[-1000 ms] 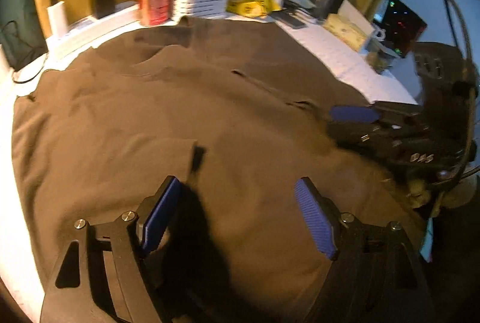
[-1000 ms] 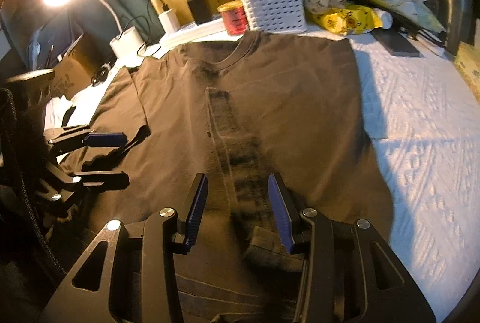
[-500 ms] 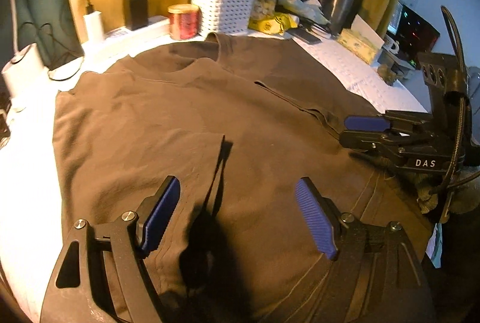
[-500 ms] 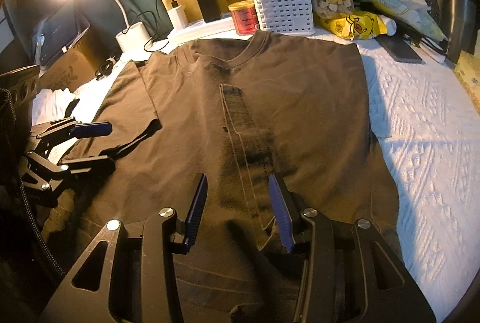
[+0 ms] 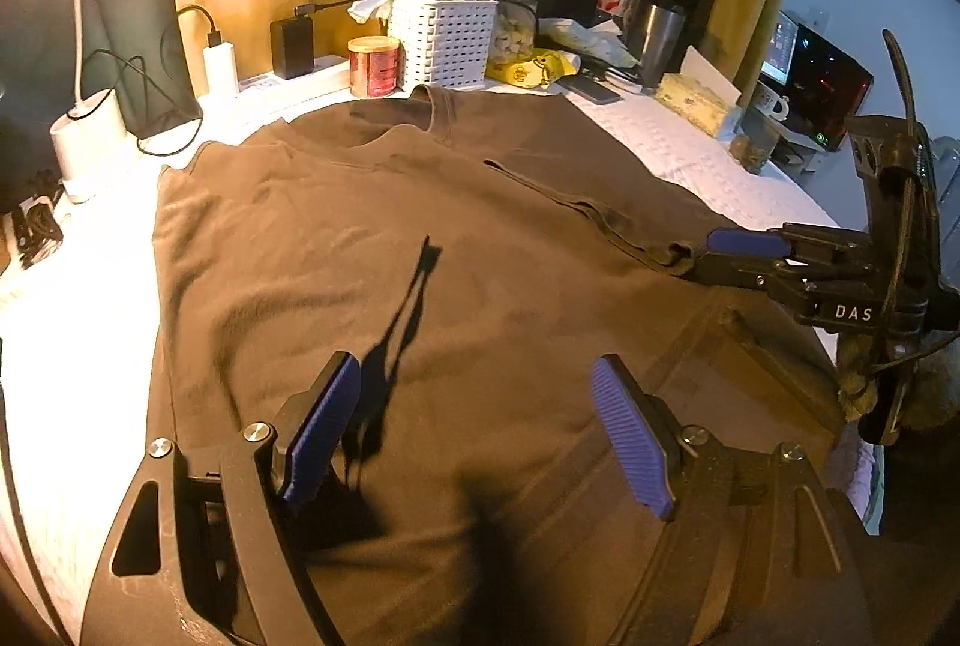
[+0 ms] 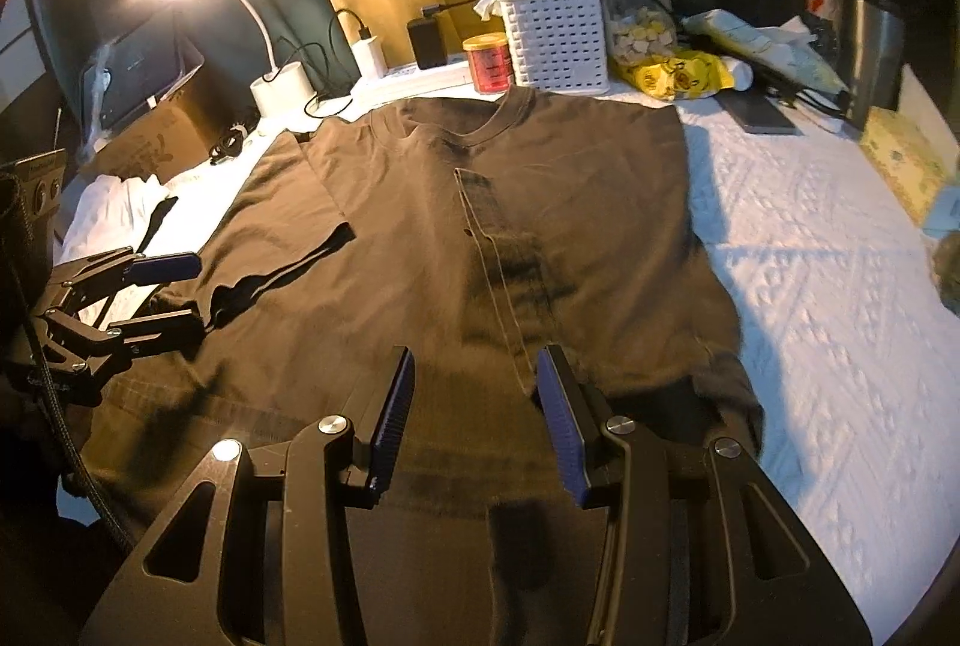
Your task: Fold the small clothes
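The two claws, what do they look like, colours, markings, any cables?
Both are matte black angular frames with silver screw heads and triangular cut-outs. The left claw and the right claw each carry two ribbed blue finger pads. From the left wrist view, the right claw's body bears white letters "DAS", with a dark cable looping off it.

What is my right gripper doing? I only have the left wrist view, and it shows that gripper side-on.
Observer: The right gripper is open with nothing between its pads. It is above the brown T-shirt.
Operator: Does the shirt's right side lie tidy?
Observer: Mostly. The hem corner at the near right is bunched up.
Operator: And the left sleeve?
Observer: The left sleeve lies spread out flat, not folded in, just beyond the open left gripper.
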A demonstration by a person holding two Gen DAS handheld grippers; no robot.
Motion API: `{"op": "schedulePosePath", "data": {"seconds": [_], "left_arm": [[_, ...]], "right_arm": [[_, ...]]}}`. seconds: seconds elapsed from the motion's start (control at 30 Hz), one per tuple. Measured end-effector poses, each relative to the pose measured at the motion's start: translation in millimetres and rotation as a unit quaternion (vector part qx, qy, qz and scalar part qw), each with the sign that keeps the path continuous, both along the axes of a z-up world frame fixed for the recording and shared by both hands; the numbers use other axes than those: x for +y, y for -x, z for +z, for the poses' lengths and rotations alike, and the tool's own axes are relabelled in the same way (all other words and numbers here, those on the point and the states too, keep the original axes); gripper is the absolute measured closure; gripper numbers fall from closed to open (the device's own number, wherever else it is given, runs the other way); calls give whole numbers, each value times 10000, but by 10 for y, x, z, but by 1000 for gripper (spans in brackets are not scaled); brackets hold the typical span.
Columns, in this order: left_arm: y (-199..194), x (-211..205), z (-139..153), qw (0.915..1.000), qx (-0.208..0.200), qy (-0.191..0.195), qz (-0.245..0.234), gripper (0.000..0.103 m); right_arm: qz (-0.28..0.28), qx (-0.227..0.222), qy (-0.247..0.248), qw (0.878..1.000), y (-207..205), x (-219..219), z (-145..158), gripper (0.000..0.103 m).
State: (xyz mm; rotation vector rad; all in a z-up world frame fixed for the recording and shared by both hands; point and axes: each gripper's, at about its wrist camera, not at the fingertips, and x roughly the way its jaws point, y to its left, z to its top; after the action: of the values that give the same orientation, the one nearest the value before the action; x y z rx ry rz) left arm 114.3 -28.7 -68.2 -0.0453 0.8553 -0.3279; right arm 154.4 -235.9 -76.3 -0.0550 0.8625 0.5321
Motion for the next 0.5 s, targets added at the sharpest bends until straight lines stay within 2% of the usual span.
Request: {"op": "schedulePosePath", "data": {"seconds": [0.5], "left_arm": [[595,-1,-113,9991,-60,-162,392,24]], "right_arm": [[-659,-78,187,9976,405,-582,-159,58]]}}
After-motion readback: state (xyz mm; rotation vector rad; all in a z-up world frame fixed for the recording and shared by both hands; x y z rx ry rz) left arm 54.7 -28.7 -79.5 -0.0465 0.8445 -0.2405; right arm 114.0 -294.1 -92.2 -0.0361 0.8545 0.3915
